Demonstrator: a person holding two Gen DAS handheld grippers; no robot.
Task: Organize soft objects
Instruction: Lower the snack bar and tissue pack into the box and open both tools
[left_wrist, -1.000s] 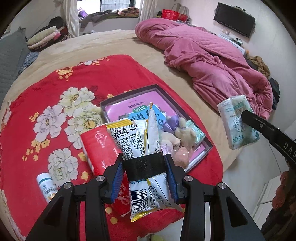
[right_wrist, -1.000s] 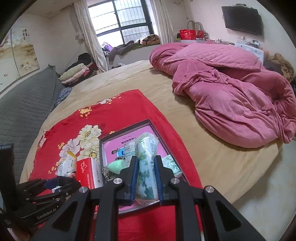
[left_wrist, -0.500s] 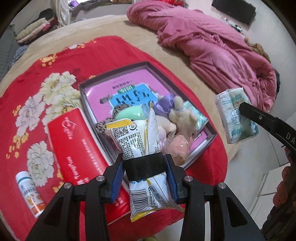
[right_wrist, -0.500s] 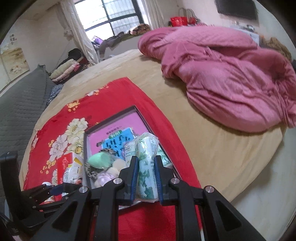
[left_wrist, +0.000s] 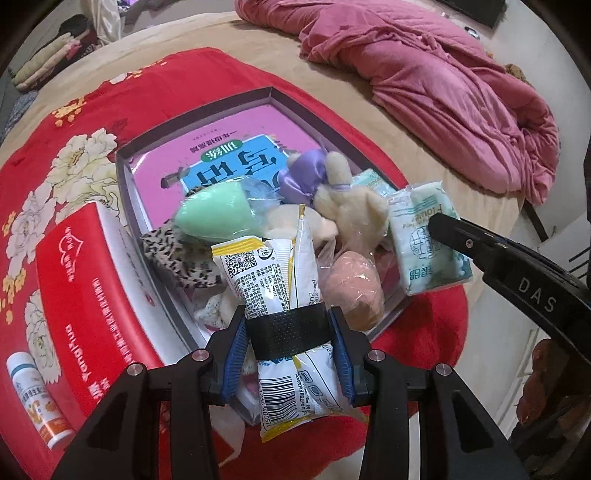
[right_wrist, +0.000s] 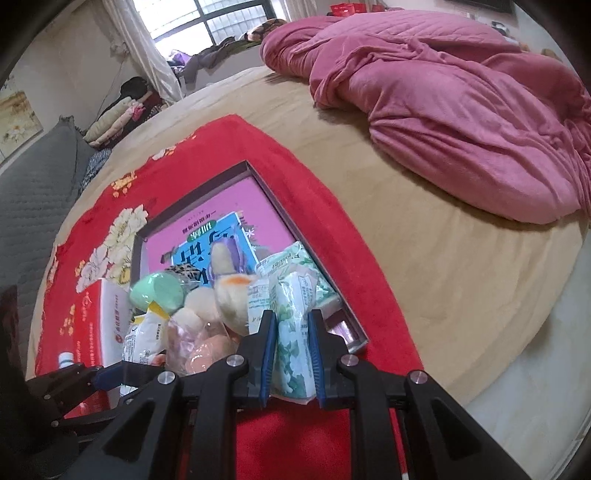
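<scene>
My left gripper (left_wrist: 288, 328) is shut on a white and yellow snack packet (left_wrist: 273, 273), held over the near end of the grey tray (left_wrist: 229, 105). My right gripper (right_wrist: 292, 334) is shut on a green and white tissue pack (right_wrist: 291, 317), held just above the tray's near right corner; the pack also shows in the left wrist view (left_wrist: 424, 236). The tray (right_wrist: 280, 199) holds a pink book, a green sponge (left_wrist: 210, 216), a plush toy (left_wrist: 343, 199) with a purple bow, a pink ball in plastic (left_wrist: 354, 284) and a leopard-print cloth (left_wrist: 177, 254).
The tray lies on a red floral blanket (left_wrist: 74, 122) on a round bed. A red tissue box (left_wrist: 92, 295) and a small white bottle (left_wrist: 37, 402) lie left of the tray. A pink quilt (right_wrist: 461, 92) is heaped at the far right.
Both grippers have moved forward and down toward the tray with their packs. The tissue pack now hangs close over the tray's near right corner.
</scene>
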